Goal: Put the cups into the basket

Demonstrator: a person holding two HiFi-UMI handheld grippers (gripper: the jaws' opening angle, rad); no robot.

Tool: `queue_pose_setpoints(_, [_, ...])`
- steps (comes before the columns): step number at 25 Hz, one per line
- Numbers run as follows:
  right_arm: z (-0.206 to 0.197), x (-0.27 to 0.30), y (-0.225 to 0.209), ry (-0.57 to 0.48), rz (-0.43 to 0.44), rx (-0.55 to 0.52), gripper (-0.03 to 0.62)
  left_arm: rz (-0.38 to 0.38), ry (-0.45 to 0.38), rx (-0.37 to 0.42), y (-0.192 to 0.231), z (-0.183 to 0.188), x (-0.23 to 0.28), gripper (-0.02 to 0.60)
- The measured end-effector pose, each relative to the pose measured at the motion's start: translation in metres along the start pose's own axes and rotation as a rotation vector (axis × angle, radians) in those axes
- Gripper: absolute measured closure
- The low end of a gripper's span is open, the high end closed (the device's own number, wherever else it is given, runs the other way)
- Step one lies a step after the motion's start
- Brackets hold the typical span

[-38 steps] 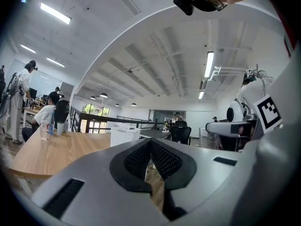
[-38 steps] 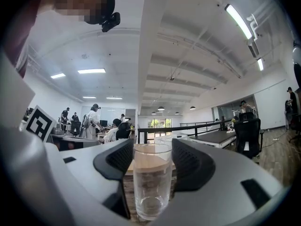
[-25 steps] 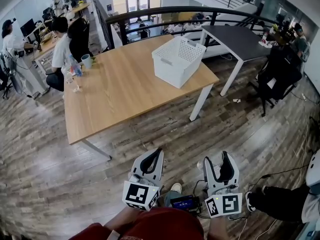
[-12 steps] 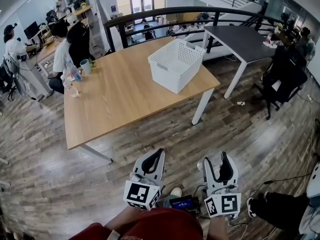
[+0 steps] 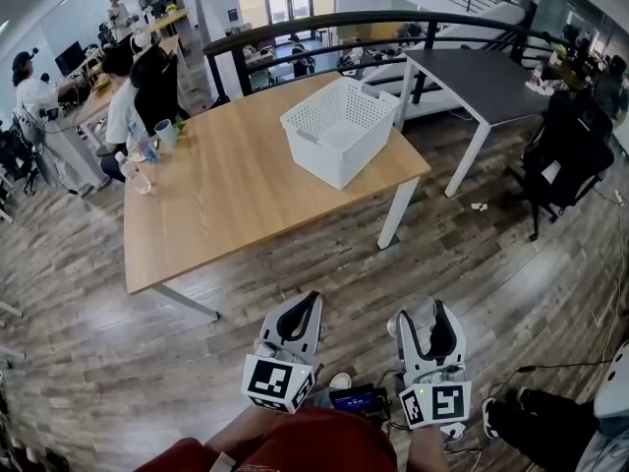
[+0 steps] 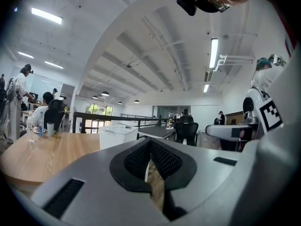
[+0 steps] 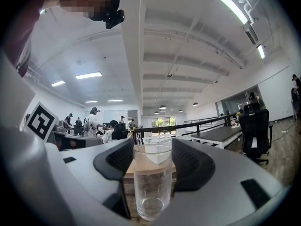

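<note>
- A white slotted basket (image 5: pixel 339 131) sits open side up near the right end of the wooden worktop (image 5: pixel 226 200), close to the near edge. Only its own walls and floor show inside.
- A clear glass (image 7: pixel 152 182) stands upright, mouth up, between the right tongs (image 7: pixel 151 155), whose dark pads pinch it on both sides. It is held low over the plank floor (image 5: pixel 98 342), well short of the worktop.
- The left tongs (image 6: pixel 150 142) are pressed together with nothing between them.
- A pale green mug (image 5: pixel 165 132) and plastic bottles (image 5: pixel 136 170) stand at the worktop's far left edge, beside a seated person (image 5: pixel 123 96).
- Open floor lies between both tongs and the worktop's near edge.
- A grey table (image 5: pixel 472 72) and a black office chair (image 5: pixel 565 146) stand to the right, and a dark railing (image 5: pixel 324 23) runs behind the worktop.
</note>
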State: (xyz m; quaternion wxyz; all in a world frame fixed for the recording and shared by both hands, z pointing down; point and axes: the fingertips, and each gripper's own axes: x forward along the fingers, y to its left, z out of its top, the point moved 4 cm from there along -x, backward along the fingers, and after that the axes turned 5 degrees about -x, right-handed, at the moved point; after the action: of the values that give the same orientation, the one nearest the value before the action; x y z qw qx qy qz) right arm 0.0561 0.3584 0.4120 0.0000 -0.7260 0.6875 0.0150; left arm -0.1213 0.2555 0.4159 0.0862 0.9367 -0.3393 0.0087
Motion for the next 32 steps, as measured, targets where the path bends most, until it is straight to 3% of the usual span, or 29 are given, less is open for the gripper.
queue_pose_setpoints(15, [0.005,0.021,-0.037,-0.022,0.045,-0.015,0.335,0.021,-0.032,-0.007,-0.02,0.004,0.041,0.575])
queue_pose_setpoints(32, [0.015,0.073,-0.054,-0.023,-0.028,-0.074,0.335,-0.068,-0.044,-0.02,0.011,0.015,0.107,0.575])
